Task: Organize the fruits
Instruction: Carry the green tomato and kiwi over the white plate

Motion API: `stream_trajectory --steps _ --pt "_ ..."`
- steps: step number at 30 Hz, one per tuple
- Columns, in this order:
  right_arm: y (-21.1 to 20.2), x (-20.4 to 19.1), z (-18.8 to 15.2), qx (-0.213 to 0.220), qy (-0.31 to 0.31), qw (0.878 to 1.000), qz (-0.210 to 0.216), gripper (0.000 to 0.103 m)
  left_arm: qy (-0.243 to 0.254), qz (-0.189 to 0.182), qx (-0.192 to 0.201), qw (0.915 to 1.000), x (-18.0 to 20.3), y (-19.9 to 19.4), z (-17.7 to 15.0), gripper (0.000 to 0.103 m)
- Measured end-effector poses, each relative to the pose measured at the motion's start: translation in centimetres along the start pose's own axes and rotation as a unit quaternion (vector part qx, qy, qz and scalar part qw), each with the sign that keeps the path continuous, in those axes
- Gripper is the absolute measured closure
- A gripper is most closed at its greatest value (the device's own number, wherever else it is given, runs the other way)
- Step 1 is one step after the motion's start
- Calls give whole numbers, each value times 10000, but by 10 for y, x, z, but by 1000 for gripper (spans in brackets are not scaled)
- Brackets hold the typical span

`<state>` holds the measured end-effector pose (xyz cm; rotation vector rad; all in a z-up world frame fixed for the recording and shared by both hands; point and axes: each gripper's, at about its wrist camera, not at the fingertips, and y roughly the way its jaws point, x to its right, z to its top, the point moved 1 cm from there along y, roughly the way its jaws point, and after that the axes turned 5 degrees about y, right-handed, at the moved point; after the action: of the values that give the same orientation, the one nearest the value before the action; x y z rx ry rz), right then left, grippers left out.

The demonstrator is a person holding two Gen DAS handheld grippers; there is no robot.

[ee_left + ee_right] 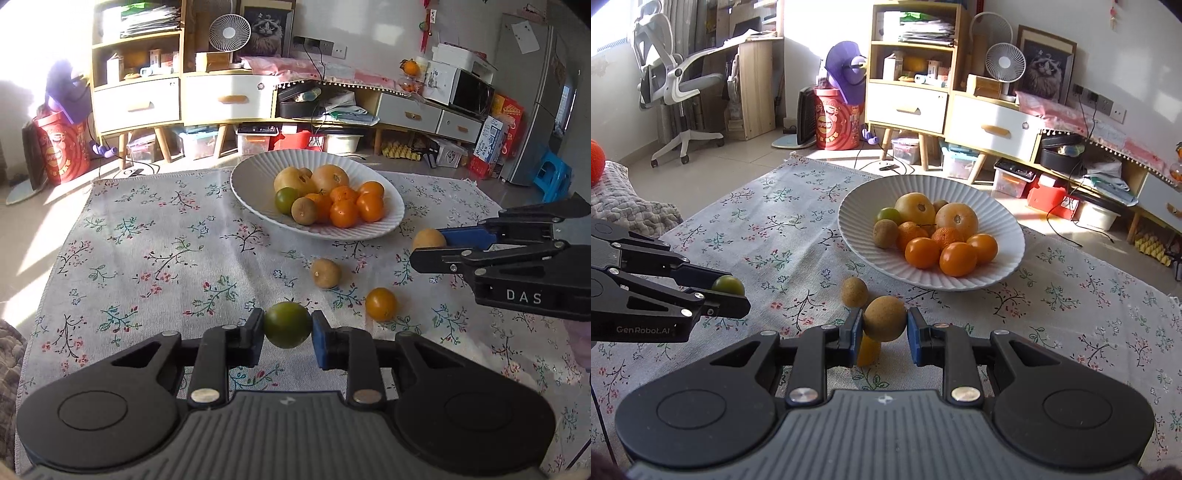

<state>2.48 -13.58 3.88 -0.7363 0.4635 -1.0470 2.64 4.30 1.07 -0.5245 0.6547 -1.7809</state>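
A white ribbed plate holds several fruits: pears, oranges, a green fruit and a brown one. My left gripper is shut on a green fruit, which also shows in the right wrist view. My right gripper is shut on a brown fruit, which the left wrist view shows to the right of the plate. On the floral cloth lie a second brown fruit and an orange fruit, partly hidden under the right gripper.
The floral cloth covers the table. A quilted cushion lies at the left edge. Cabinets, boxes and a fridge stand beyond the table.
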Motion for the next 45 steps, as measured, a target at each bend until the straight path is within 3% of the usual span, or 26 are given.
stream_trajectory --steps 16,45 --pt "-5 22 23 373 340 9987 -73 80 -158 -168 263 9994 21 28 41 85" --pt "41 69 43 154 1056 9942 108 80 -399 -311 198 9985 11 76 80 84"
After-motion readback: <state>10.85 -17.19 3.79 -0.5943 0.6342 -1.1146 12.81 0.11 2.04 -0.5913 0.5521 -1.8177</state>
